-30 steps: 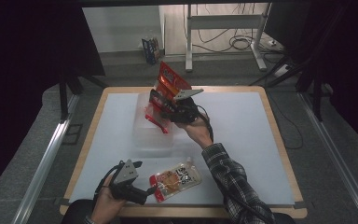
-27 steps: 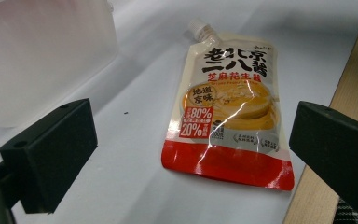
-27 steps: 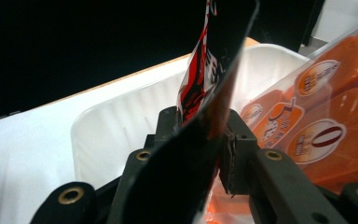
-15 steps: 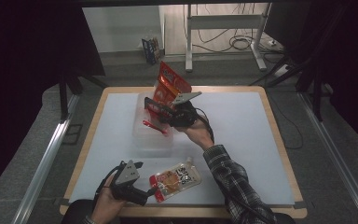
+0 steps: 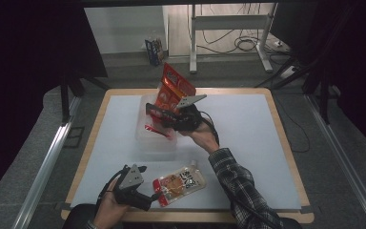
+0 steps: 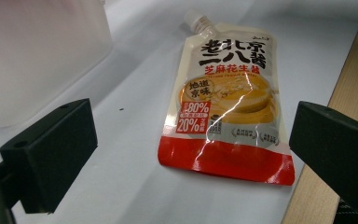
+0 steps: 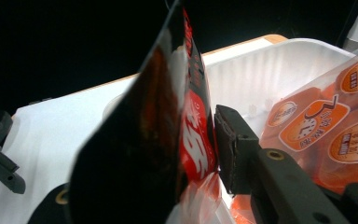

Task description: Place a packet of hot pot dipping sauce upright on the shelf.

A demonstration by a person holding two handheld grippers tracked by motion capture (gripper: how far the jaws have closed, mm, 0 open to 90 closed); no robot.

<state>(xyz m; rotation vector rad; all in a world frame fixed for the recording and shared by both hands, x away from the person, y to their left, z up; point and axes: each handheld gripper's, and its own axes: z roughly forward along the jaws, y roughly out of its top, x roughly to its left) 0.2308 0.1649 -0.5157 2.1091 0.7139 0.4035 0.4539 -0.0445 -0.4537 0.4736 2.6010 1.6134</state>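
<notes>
The right hand-held gripper [image 5: 158, 116] clamps a red snack packet [image 7: 168, 140] upright above the clear plastic container [image 5: 145, 136], while the left hand-held gripper [image 5: 148, 199] stands open.

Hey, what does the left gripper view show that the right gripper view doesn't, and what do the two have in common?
Left gripper view alone: a spouted sauce pouch lying flat on the white table between the left gripper's open jaws, with the wooden table edge beside it.

Right gripper view alone: the right gripper shut on a dark red snack bag, held upright over the bin, and an orange bag already standing inside.

Both: the translucent plastic bin and the white table surface.
</notes>
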